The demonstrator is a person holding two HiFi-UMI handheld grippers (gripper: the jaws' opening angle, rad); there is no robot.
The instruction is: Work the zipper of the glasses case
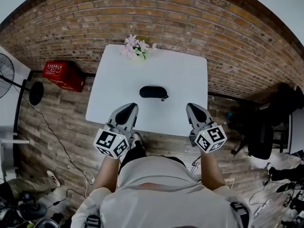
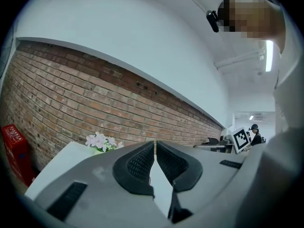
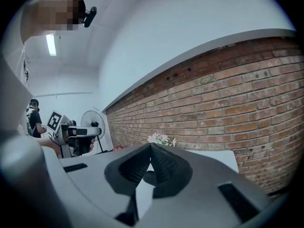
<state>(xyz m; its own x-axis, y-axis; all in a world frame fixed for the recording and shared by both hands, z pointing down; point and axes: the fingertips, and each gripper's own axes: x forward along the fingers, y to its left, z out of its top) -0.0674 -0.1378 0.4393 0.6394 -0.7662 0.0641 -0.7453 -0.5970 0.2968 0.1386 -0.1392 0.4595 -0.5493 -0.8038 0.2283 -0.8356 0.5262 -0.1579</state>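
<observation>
Two grey tools with jaws clenched on nothing, left gripper (image 1: 131,107), right gripper (image 1: 193,107), at near edge of white square table (image 1: 108,82), black oval glasses case (image 1: 153,92) ahead, untouched.

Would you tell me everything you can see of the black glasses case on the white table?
The glasses case is a black, matte, elongated oval with rounded ends. It lies flat near the middle of the white table, long axis across it, apparently closed. A small dark tab sticks out at its right end. The zipper is too small to make out. Only the table touches it.
</observation>
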